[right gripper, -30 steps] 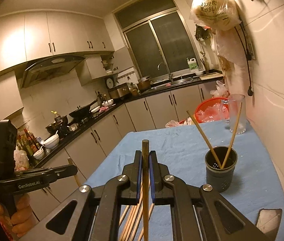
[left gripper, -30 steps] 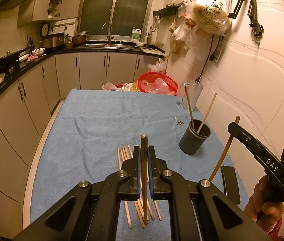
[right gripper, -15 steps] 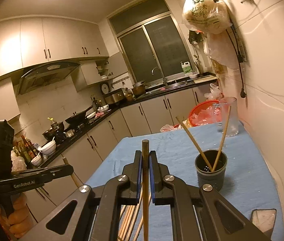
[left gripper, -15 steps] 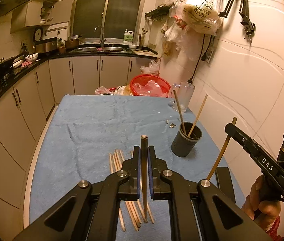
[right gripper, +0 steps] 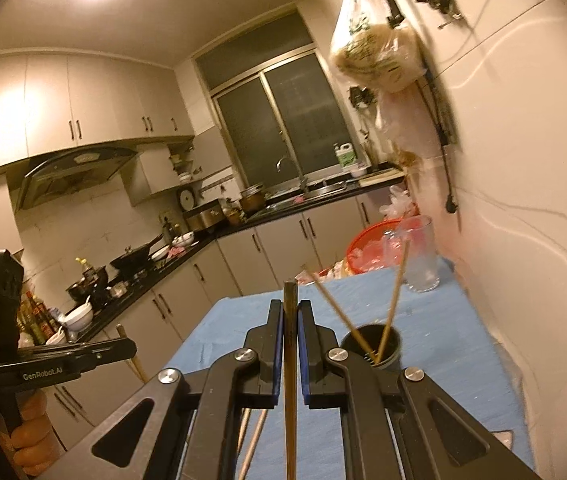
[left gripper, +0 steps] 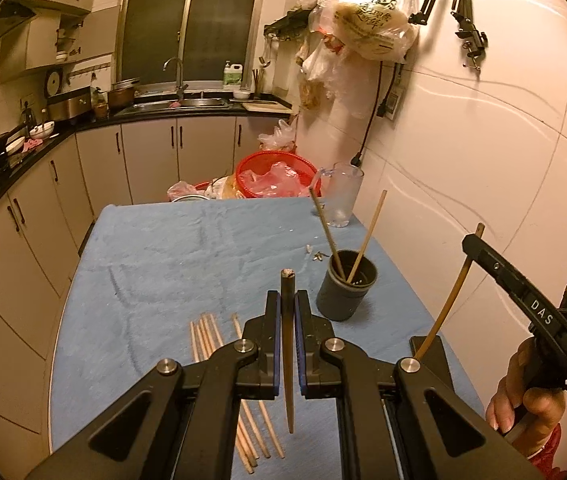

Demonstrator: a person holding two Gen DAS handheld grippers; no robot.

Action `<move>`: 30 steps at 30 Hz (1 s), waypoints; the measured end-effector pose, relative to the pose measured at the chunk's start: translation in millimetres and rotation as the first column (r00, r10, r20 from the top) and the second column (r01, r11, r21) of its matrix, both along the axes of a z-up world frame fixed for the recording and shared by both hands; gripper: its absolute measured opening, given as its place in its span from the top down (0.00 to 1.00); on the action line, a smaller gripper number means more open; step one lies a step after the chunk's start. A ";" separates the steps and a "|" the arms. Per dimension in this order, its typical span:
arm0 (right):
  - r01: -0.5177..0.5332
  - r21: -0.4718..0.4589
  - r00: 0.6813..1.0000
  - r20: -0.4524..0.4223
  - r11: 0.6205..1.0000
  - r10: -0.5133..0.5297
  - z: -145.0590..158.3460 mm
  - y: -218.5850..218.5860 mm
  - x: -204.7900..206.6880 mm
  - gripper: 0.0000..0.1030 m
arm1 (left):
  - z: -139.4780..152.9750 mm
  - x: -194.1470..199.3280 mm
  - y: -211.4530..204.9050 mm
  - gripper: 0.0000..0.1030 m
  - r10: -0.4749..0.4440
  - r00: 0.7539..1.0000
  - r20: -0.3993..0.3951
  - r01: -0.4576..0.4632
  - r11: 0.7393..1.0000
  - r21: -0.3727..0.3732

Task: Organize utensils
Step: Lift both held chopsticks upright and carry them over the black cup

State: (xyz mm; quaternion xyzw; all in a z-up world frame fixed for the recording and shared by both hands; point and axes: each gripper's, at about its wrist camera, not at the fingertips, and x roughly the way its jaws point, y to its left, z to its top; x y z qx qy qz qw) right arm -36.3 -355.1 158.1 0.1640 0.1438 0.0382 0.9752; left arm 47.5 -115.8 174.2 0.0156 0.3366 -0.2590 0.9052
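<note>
Chopstick (left gripper: 286, 344) stands clamped in left gripper (left gripper: 287, 308); right gripper (right gripper: 290, 320) seemingly pinches another chopstick (right gripper: 290, 380).

Dark cup (left gripper: 346, 289) upright on blue cloth holding two leaning chopsticks (left gripper: 368, 237), loose chopsticks (left gripper: 204, 335) nearby

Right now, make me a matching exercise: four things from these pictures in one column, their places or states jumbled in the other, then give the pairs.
Things:
1. left gripper
2. dark cup
3. glass mug
4. loose chopsticks

Places or states:
A. lying flat on the blue cloth
B. holds two leaning chopsticks
C. at the table's far end, near the wall
D. shut on one chopstick

Pairs: 1-D, 2-B, 3-C, 4-A
</note>
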 end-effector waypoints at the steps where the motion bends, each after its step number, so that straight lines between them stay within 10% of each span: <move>1: 0.004 0.004 1.000 0.003 1.000 -0.004 1.3 -3.4 0.2 0.93 | 0.7 0.6 -2.3 0.93 -0.003 1.000 0.000 0.003 1.000 0.000; 30: 0.146 0.074 0.982 0.106 0.986 -0.154 67.7 -88.8 58.1 0.93 | 73.0 65.3 -99.9 0.93 -0.054 0.995 0.081 0.059 0.996 -0.065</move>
